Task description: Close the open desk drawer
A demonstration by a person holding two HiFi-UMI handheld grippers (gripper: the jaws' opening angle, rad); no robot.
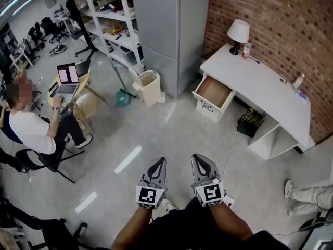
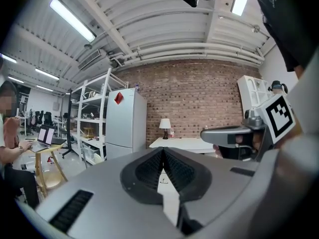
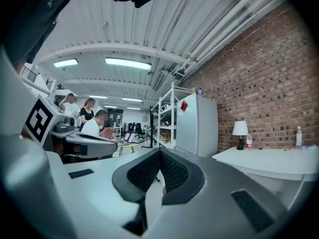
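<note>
Nothing of the closing is done yet. The left hand-held gripper [image 1: 158, 163] has its jaws pressed together on nothing, low over the floor [image 1: 171, 129] and well apart from the bench [image 1: 260, 82]. The right hand-held gripper [image 1: 199, 160] just beside it is likewise closed and empty. The desk drawer [image 1: 213, 90] stands pulled right out from the bench's front, under the corner that bears the lamp [image 1: 238, 33]. The whole approach and the push remain.
</note>
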